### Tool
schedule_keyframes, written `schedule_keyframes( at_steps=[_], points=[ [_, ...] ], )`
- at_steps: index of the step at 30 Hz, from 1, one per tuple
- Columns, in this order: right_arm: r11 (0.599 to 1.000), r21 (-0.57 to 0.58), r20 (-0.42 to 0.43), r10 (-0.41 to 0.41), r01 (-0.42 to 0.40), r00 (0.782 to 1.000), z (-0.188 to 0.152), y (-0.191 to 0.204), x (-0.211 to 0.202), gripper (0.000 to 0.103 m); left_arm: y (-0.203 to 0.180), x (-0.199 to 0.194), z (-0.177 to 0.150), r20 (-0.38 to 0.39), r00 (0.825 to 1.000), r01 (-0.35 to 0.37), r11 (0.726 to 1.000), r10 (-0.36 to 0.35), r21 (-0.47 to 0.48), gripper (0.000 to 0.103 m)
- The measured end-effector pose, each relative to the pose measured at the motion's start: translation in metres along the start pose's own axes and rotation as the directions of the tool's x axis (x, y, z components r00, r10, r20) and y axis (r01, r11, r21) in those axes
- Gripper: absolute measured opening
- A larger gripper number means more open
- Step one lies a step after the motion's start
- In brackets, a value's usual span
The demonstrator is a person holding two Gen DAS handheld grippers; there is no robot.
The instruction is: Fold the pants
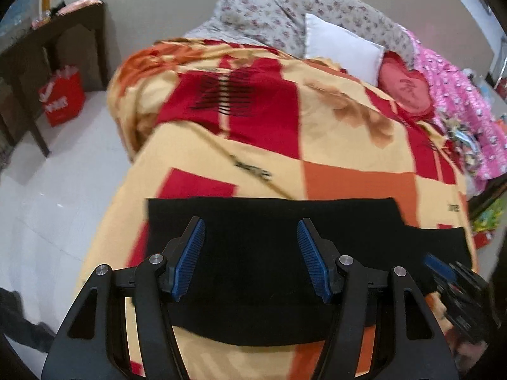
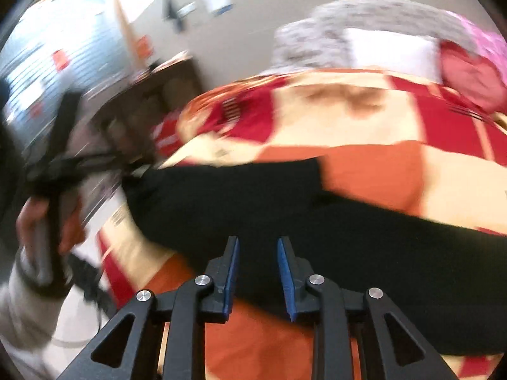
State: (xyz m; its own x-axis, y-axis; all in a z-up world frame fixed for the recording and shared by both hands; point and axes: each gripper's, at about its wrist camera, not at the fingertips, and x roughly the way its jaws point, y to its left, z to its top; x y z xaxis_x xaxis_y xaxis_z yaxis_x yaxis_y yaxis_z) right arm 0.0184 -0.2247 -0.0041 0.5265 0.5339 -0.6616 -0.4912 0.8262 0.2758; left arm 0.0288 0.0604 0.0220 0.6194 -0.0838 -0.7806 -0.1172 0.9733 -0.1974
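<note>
Black pants [image 1: 272, 247] lie folded flat on a red, orange and cream bedspread [image 1: 285, 145]. My left gripper [image 1: 250, 231] hangs over the folded pants with its blue pads wide apart and nothing between them. In the right wrist view the pants [image 2: 317, 215] stretch across the bedspread [image 2: 374, 171], blurred by motion. My right gripper [image 2: 258, 247] is above their near edge, its jaws partly open and empty. The right gripper also shows at the right edge of the left wrist view [image 1: 456, 281]. The left gripper and the hand holding it show at the left of the right wrist view [image 2: 57, 171].
A floral grey duvet [image 1: 285, 12], a white pillow [image 1: 342, 47], a red cushion [image 1: 405, 85] and pink fabric [image 1: 462, 101] pile at the bed's far end. A dark wooden table [image 1: 47, 50] and a red bag [image 1: 61, 98] stand on the white floor at left.
</note>
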Motion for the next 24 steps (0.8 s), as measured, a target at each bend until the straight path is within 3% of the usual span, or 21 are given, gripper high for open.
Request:
schedule_keyframes(
  at_steps=[2, 6, 8, 11, 18, 24],
  points=[
    [1.000, 0.017, -0.010, -0.003, 0.003, 1.000, 0.007, -0.005, 0.012, 0.023, -0.011, 0.007, -0.002, -0.020, 1.000, 0.015, 1.000, -0.015, 0.014, 0.060],
    [0.995, -0.012, -0.094, -0.098, 0.098, 0.991, 0.016, -0.010, 0.045, 0.023, -0.035, 0.029, -0.012, -0.066, 0.997, 0.043, 0.998, -0.040, 0.048, 0.060],
    [0.987, -0.024, -0.098, -0.162, 0.161, 0.982, 0.015, -0.016, 0.054, 0.023, -0.043, 0.043, -0.018, -0.101, 0.994, 0.044, 0.997, -0.037, 0.064, 0.060],
    [0.987, 0.000, -0.071, -0.163, 0.163, 0.984, 0.019, -0.029, 0.057, 0.023, -0.050, 0.060, -0.024, -0.136, 0.991, 0.029, 0.996, -0.018, 0.080, 0.060],
    [0.986, 0.037, -0.071, -0.157, 0.160, 0.985, 0.017, -0.033, 0.033, 0.024, -0.055, 0.062, -0.027, -0.118, 0.993, -0.006, 0.995, 0.017, 0.098, 0.060],
    [0.982, 0.034, -0.067, -0.185, 0.188, 0.980, -0.005, -0.029, -0.002, 0.024, -0.057, 0.055, -0.031, -0.116, 0.993, 0.018, 0.996, -0.008, 0.083, 0.060]
  ],
)
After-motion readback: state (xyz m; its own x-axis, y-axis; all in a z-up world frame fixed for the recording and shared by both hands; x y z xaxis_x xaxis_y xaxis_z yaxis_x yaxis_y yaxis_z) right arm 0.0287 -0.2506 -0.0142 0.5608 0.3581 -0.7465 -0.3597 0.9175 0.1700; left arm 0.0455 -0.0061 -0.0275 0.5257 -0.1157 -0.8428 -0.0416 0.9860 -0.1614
